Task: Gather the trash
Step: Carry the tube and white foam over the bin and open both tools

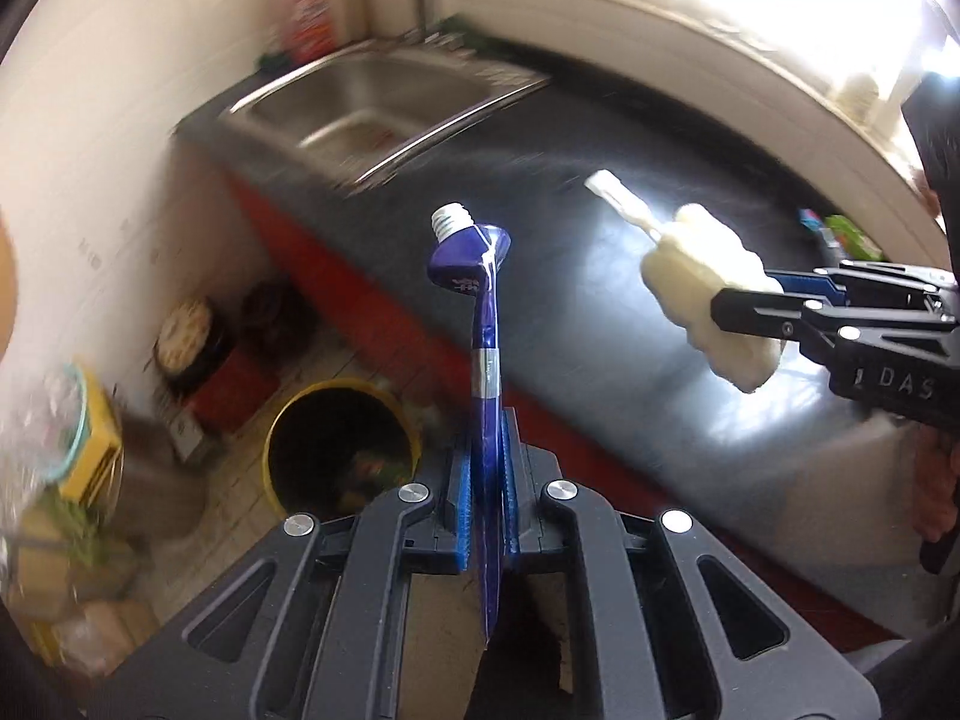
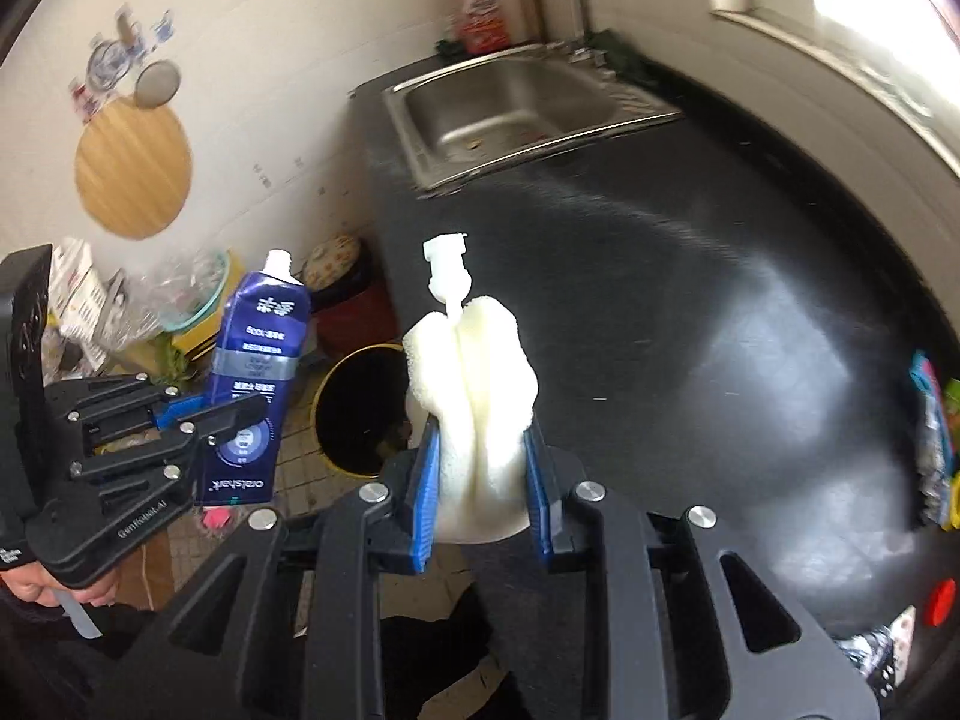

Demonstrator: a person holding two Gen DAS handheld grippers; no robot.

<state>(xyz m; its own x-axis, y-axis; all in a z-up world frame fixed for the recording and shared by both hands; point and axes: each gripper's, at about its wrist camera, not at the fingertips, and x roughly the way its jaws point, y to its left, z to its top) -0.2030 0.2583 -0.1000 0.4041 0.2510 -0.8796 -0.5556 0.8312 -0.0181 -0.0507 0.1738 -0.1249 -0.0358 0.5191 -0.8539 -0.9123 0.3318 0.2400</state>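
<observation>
The left gripper (image 1: 485,480) is pinching a flattened blue toothpaste tube (image 1: 485,360) edge-on between its blue pads, holding it upright in the air with the capless white neck on top. Below it on the tiled floor, a yellow-rimmed trash bin (image 1: 342,444) is standing open beside the dark counter (image 1: 600,330), whose far end carries a steel sink (image 1: 384,108). To the right, the right gripper (image 2: 480,480) is squeezing a pale sponge brush (image 2: 471,384) above the counter edge, white handle (image 2: 447,273) pointing away. More wrappers (image 2: 933,438) are lying at the counter's right edge.
</observation>
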